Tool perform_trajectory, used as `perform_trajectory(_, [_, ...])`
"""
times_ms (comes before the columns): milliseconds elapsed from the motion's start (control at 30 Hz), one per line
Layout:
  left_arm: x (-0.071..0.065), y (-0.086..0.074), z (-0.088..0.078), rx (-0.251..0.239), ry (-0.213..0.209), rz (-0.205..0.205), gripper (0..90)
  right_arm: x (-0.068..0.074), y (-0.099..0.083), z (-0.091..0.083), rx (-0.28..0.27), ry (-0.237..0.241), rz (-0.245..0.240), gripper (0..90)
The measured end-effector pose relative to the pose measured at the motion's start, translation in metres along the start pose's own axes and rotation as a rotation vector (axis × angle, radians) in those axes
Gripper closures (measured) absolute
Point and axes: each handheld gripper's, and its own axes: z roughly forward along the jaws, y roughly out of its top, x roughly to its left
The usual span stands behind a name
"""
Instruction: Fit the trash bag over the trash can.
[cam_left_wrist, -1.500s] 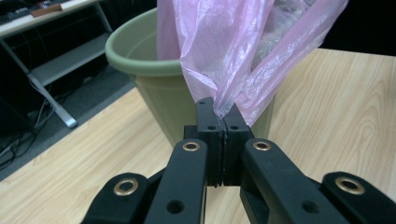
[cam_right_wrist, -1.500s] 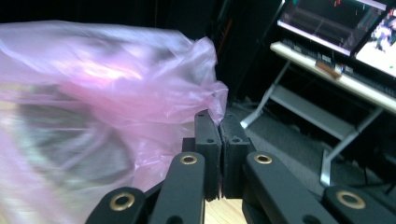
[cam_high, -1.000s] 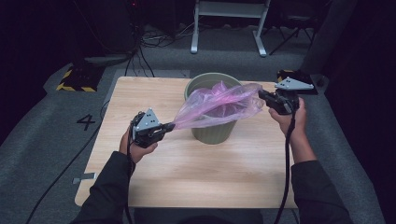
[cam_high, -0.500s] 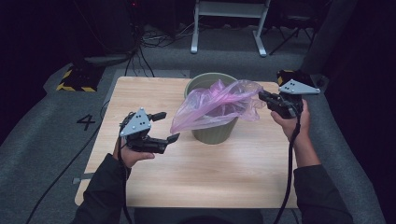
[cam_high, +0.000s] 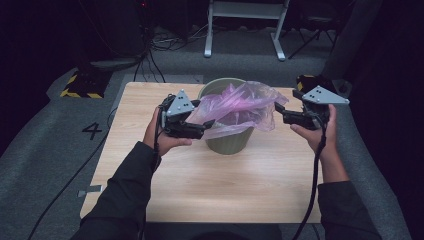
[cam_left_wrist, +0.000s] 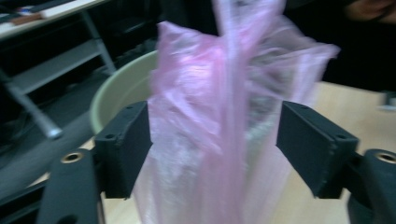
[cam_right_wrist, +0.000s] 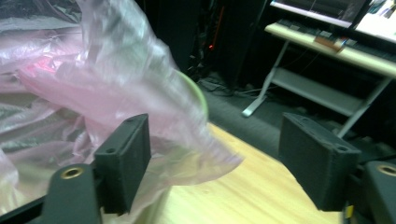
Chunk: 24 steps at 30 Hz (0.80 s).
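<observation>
You can read one mark, a dark numeral "4" (cam_high: 93, 131) on the grey floor mat (cam_high: 45, 150) at the left of the high view, just beside the table's left edge; nothing else there is legible to you

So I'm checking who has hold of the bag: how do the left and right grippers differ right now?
The left gripper has the pink bag bunched between its open jaws; the right gripper has only a loose edge of it beside one jaw, the gap mostly free. In the high view the left sits close against the green bin, the right farther out. Both have just been opening, and neither clamps the bag.
</observation>
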Motion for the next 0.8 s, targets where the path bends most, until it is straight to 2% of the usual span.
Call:
perform_trajectory(67, [0.0,0.002,0.007,0.022,0.013,0.008,31.6,-0.001,-0.001,-0.008,-0.01,-0.004,-0.03,25.3])
perform_trajectory(100, [0.0,0.002,0.009,0.028,0.007,0.012,36.1,-0.002,-0.002,-0.013,-0.015,0.001,-0.036,25.3])
perform_trajectory(133, [0.0,0.002,0.01,0.03,-0.007,0.01,41.8,-0.003,-0.003,-0.017,-0.024,-0.003,-0.039,25.3])
perform_trajectory(267, [-0.001,0.002,0.018,0.084,-0.02,0.055,51.7,-0.005,-0.008,-0.034,-0.047,-0.004,-0.038,25.3])
perform_trajectory(300, [-0.002,0.002,0.02,0.095,-0.015,0.063,51.5,-0.006,-0.01,-0.038,-0.042,-0.001,-0.042,25.3])
perform_trajectory(367, [-0.002,0.002,0.021,0.102,-0.04,0.056,44.6,-0.004,-0.016,-0.045,-0.032,0.017,-0.075,25.3])
perform_trajectory(400, [-0.002,0.002,0.021,0.1,-0.038,0.049,41.1,-0.002,-0.019,-0.048,-0.039,0.032,-0.08,25.5])
perform_trajectory(467, [-0.001,0.002,0.022,0.098,-0.048,0.034,35.8,0.004,-0.025,-0.051,-0.046,0.098,-0.093,28.4])
perform_trajectory(533, [0.001,0.003,0.024,0.1,-0.035,0.029,35.4,0.012,-0.028,-0.052,-0.051,0.134,-0.126,28.4])
perform_trajectory(700, [0.003,0.005,0.03,0.119,0.002,0.038,52.4,0.034,-0.03,-0.042,-0.065,0.251,-0.192,27.5])
perform_trajectory(767, [0.004,0.005,0.032,0.135,0.002,0.047,59.8,0.042,-0.032,-0.034,-0.044,0.263,-0.222,26.3])
perform_trajectory(800, [0.006,0.005,0.034,0.14,0.01,0.051,62.5,0.045,-0.034,-0.03,-0.032,0.251,-0.241,26.9])
